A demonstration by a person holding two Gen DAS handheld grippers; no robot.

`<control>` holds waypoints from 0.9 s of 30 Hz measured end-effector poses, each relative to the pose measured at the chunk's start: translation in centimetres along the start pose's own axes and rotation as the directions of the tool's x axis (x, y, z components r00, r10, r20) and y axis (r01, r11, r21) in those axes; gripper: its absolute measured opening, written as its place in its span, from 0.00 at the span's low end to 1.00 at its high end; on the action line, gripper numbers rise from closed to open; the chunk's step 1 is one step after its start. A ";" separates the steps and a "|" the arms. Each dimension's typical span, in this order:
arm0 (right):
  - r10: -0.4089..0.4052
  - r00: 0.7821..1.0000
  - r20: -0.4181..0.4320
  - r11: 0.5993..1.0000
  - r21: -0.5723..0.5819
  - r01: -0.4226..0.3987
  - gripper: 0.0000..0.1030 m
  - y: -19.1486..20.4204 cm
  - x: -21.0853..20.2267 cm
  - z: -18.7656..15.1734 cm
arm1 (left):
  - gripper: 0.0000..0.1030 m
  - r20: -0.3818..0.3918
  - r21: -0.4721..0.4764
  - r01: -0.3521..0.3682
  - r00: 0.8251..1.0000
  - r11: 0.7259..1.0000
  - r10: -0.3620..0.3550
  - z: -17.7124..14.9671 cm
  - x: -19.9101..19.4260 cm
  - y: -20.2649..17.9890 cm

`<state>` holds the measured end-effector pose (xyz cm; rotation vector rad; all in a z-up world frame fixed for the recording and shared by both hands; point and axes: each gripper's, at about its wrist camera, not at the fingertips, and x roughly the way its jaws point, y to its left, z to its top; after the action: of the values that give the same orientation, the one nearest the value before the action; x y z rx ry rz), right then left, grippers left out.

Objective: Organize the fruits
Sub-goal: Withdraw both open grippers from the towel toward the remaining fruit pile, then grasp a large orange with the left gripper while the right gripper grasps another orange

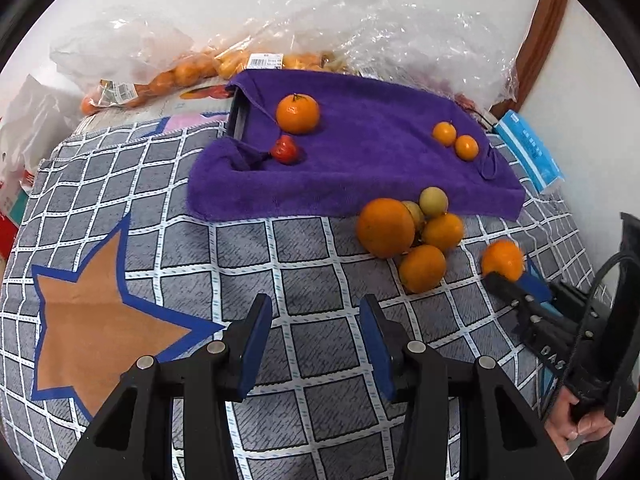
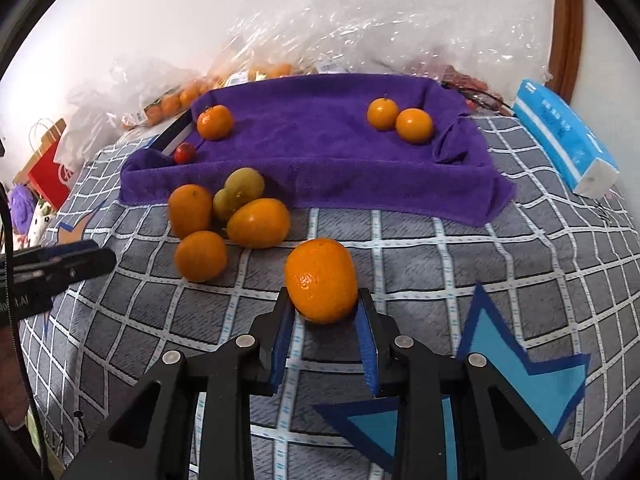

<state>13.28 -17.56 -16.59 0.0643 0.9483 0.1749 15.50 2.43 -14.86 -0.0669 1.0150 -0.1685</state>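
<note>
Right gripper (image 2: 325, 300): jaws drawn in on a mandarin (image 2: 321, 280), blue pads pressing both flanks; the fruit is oval with a glossy, pitted rind and sits low over the quilted cover (image 2: 400, 264), a grey fabric crossed by a white stitched grid with blue-edged star patches. Left gripper (image 1: 316, 312): jaws partly open, nothing between the pads, only the grid cloth showing in the gap. Just past the held fruit lies a loose cluster (image 2: 224, 220) of three orange fruits and two dull yellow-green ones, all touching or nearly so, set against the front edge of a purple towel (image 2: 320, 168). The towel is plush terry, draped over a shallow tray so its rim forms soft walls. On it: one mandarin with a stem (image 2: 215, 121) and a small red fruit (image 2: 184, 153) at the left end, two small smooth oranges (image 2: 400, 120) touching at the right end. Crinkled clear plastic bags (image 2: 360, 32), some holding more oranges, lie behind. The right wrist view alone shows a red paper bag (image 2: 50, 172) at far left; the left wrist view alone shows the orange star patch (image 1: 100, 320) and a person's hand (image 1: 576, 420) gripping the right tool's handle. A blue tissue pack (image 2: 560, 140) lies right of the towel.
</note>
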 end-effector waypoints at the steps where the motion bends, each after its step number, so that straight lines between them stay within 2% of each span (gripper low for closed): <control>1: -0.007 1.000 0.001 1.000 0.001 0.007 0.30 -0.3 -0.1 0.0 | 0.42 -0.004 -0.007 0.007 1.000 1.000 -0.007 0.1 0.2 0.0; 9: -0.066 0.998 0.007 0.998 0.024 0.066 0.30 -3.1 -1.0 0.0 | 0.42 0.003 -0.011 0.076 0.997 0.997 -0.076 2.0 1.4 -1.6; 11: -0.076 0.997 0.008 0.997 0.030 0.076 0.30 -3.7 -1.1 0.0 | 0.45 0.001 -0.017 0.091 0.996 0.996 -0.091 2.5 1.8 -2.0; 16: -0.060 0.998 0.006 0.996 0.064 0.059 0.30 -5.0 -0.9 0.3 | 0.53 -0.010 -0.013 0.105 0.994 0.994 -0.105 3.5 2.8 -3.0; 27: -0.056 0.998 -0.011 0.996 0.071 0.057 0.30 -5.5 -0.1 0.7 | 0.51 -0.041 -0.033 0.133 0.990 0.991 -0.134 4.3 5.4 -3.1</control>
<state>14.42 -22.95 -16.86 0.1021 0.9641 0.0891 21.60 -1.68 -16.71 -0.1595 1.0568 -0.2778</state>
